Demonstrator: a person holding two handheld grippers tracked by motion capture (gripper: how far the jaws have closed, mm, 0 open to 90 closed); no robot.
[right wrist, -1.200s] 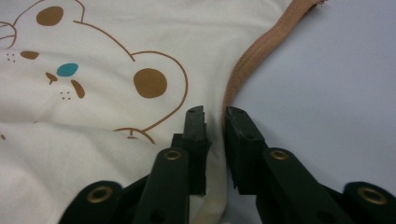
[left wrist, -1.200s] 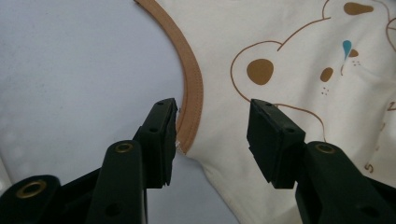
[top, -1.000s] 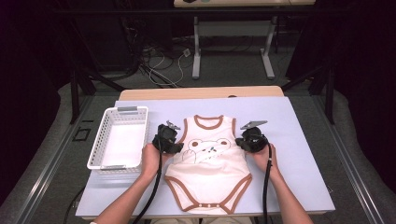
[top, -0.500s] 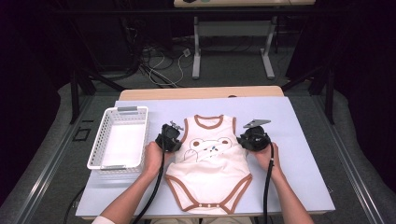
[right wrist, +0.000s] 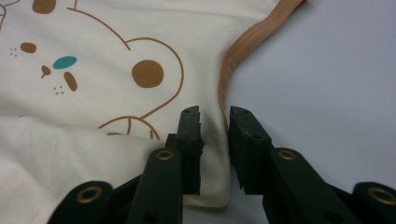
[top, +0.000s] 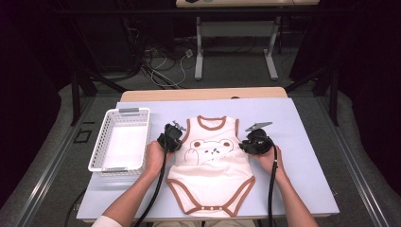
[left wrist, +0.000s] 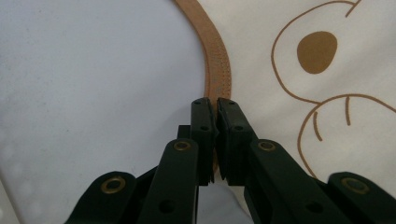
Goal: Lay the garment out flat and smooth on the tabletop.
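One baby bodysuit (top: pixel 211 165) lies flat at the middle of the table (top: pixel 302 142), neck opening at the far end, snap crotch at the near end. I count one garment, one basket, two grippers and two hands. The cloth is soft cream knit, edged all round with tan stitched binding (left wrist: pixel 215 60), and printed with a brown-outlined bear face that has one small teal mark. Three pale snaps sit along the near hem.

The left gripper (top: pixel 171 138) rests at the garment's left armhole edge. In the left gripper view I see its black, flat-faced jaws drawn almost together, pinching the tan binding between them; they have just been closing.

The right gripper (top: pixel 255 142) rests at the garment's right side, just below the armhole. In the right gripper view its jaws stand at a narrow gap with a raised fold of cream cloth between them; I cannot tell whether the pads press on that fold. A grey three-cornered plate tops this gripper.

My left hand (top: pixel 154 158) and right hand (top: pixel 269 158) sit just near of their grippers, a black cable trailing from each.

One white plastic basket (top: pixel 105 142), rectangular with slatted walls, stands to the left of the garment, apart from it. The tabletop is smooth, pale lilac-grey, with a wooden strip along its far edge.
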